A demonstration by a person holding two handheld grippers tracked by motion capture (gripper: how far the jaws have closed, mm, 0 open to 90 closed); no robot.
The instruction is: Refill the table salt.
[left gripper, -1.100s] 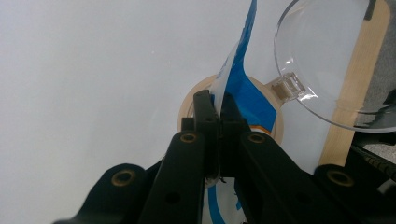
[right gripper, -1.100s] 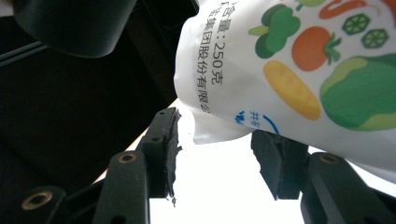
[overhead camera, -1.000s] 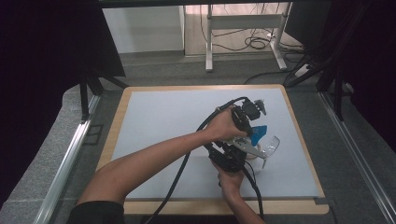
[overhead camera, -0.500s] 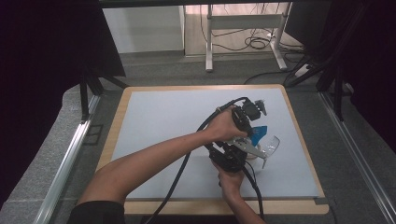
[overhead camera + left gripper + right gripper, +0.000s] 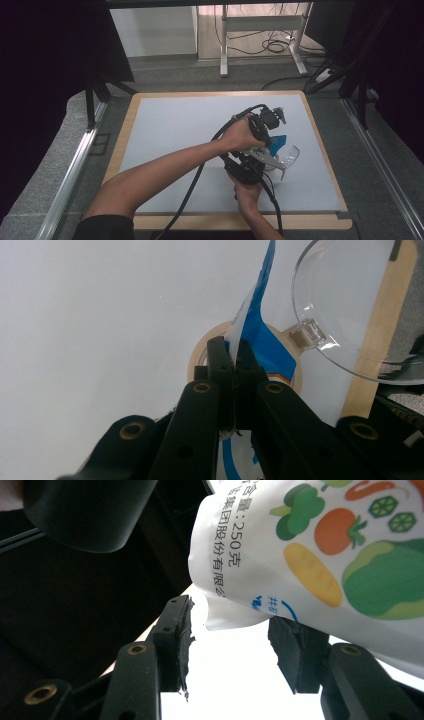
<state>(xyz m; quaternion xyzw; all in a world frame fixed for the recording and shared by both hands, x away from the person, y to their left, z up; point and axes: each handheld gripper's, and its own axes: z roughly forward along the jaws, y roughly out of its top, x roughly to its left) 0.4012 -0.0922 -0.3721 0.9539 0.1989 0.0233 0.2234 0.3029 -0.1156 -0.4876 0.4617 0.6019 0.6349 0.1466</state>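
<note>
Left gripper (image 5: 234, 352) fingers pinched tight on the pouch (image 5: 250, 322) edge, holding it above a tape roll (image 5: 200, 352) on the surface (image 5: 170, 130). Clear bowl (image 5: 350, 305) just beside. Right gripper (image 5: 231, 635) fingers part open under the pouch's (image 5: 320, 545) lower corner, not pressing it.

Left gripper (image 5: 229, 357) clamped, right gripper (image 5: 232, 632) half-open

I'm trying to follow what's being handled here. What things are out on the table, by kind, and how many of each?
Pouch: 1
Clear bowl: 1
Tape roll: 1
Total: 3
</note>
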